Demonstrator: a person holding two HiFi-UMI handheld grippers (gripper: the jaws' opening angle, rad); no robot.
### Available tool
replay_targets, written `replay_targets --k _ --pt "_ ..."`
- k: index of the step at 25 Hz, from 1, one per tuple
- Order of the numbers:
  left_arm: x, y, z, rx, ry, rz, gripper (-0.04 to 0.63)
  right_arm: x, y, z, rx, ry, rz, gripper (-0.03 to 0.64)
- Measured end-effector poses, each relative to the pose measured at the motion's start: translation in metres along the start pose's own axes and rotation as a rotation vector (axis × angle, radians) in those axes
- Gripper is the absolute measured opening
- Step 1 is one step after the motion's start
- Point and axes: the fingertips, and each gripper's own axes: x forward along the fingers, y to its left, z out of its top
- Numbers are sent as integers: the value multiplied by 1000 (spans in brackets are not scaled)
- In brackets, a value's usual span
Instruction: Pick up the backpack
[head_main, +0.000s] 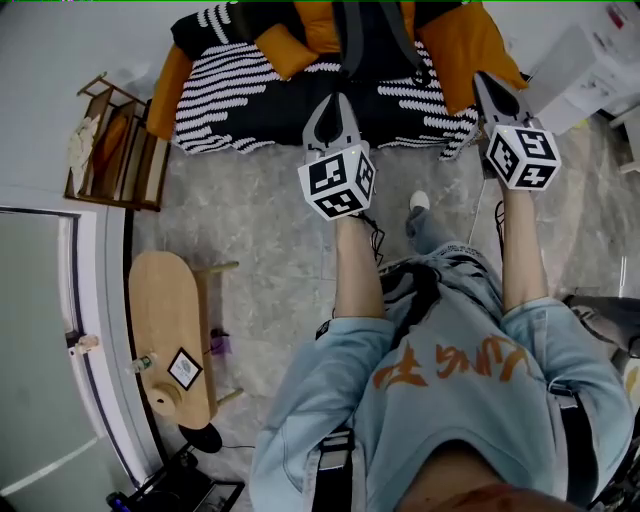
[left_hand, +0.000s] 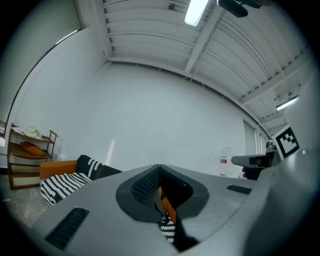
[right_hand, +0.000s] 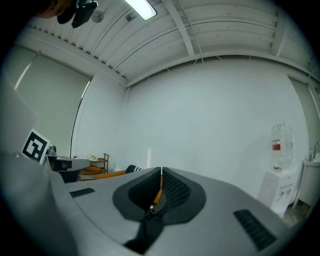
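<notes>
The backpack (head_main: 372, 40) lies at the far side of the sofa (head_main: 240, 110) with the black-and-white striped cover, right in front of the person and straight ahead of both outstretched arms. That looks like why the two tools are held level and side by side: one goes to each strap, so the bag would come up evenly. The left gripper (head_main: 335, 100) has its jaws drawn fully together, with a grey strap (head_main: 350, 50) running down from the bag to its tips. Its own view shows a dark band and some orange in the slot behind the closed tips, so I take it to be pinching that strap. The right gripper (head_main: 482, 80) is closed the same way on an orange-and-black strap (right_hand: 152, 210), whose buckle sits just below the meeting line. I'd judge the lift is barely begun, because the bag appears to rest on the sofa. Much of it can't be made out. The top of the head view cuts off the bag's body, and I can't tell which orange patches belong to the bag and which are cushions. How firmly each strap is caught is also hidden inside the jaws. Off to the left stands a wooden rack (head_main: 115, 150), with a small wooden table (head_main: 170, 320) nearer the person.
</notes>
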Motion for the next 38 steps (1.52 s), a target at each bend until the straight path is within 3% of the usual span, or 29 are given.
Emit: replay_targets --k 7,12,21,27,33,38 --pt "25 41 0 0 -29 56 23 57 3 -3 10 -39 56 29" --pt "77 61 -3 9 -6 67 23 120 -6 -13 38 -22 91 29" --pt "222 69 -71 8 159 67 23 256 -82 -80 151 89 104 29" --pt "341 63 -95 13 257 39 23 344 -153 -110 237 155 61 29" --pt "431 42 -99 41 293 7 23 404 -224 -110 291 147 22 29" --pt "460 43 -101 60 319 -2 23 429 -228 -112 317 143 51 29"
